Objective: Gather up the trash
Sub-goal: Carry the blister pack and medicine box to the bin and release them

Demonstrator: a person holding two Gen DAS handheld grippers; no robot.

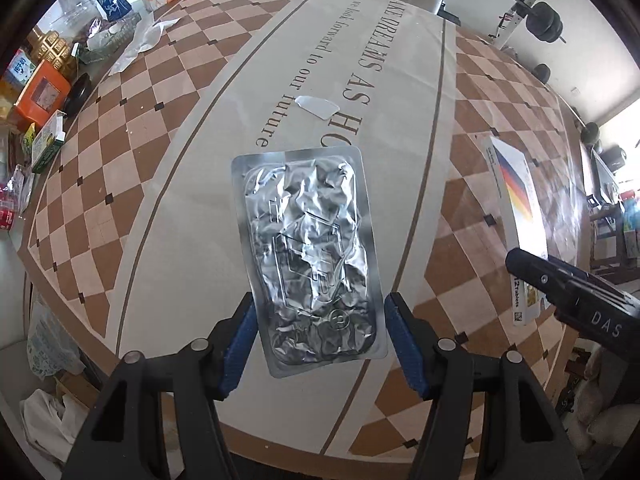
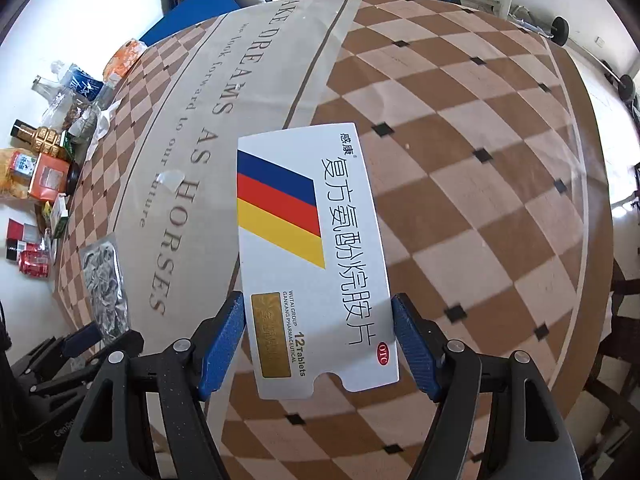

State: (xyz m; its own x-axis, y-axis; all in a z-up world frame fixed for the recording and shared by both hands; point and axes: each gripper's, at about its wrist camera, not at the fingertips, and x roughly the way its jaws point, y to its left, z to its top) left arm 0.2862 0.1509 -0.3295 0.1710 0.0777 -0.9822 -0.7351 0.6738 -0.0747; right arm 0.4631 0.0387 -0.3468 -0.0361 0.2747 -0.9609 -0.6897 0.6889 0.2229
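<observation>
1. Medicine box (image 2: 316, 248): flat white carton, printed with blue, red and yellow slanted bands, large Chinese characters, "WUTAI GROUP GANKANG PHARMACEUTICAL", "12 Tablets", a red "OTC" oval and a gold foil patch. A notched tab shows on its near edge. I see it held up off the cloth, lengthwise between my right jaws.
2. Right gripper (image 2: 319, 348): black frame with blue textured pads (image 2: 224, 344), pointing steeply down. The pads pinch the box's long edges on both sides near its near end.
3. Blister sheet (image 1: 310, 256): silver foil rectangle with rounded corners, its centre heavily crumpled and torn; no writing I can read. It hangs above the cloth between my left jaws.
4. Left gripper (image 1: 318, 344): same black and blue build, also pointing steeply down. Its pads (image 1: 404, 344) sit against the sheet's two long edges at the near end, gripping it.
5. Tablecloth (image 1: 104, 168): brown and tan checkerboard with small black diamonds and a pale central band printed "…AKE DREAMS AS HORSES" and "we look forward to our future".
6. Clear scrap (image 1: 316, 106): small translucent piece lying on the band, beyond the blister sheet, over the lettering.
7. Far-left clutter: orange box (image 1: 40, 96), gold faceted bottle (image 1: 52, 46), blue-and-white cup (image 1: 110, 0), crumpled white wrapper (image 1: 140, 40), red packet (image 1: 8, 212), all along the table's left edge; labels too small for me to read.
8. Weights rack (image 1: 540, 16): black dumbbells on a white frame, far right, off the table.
</observation>
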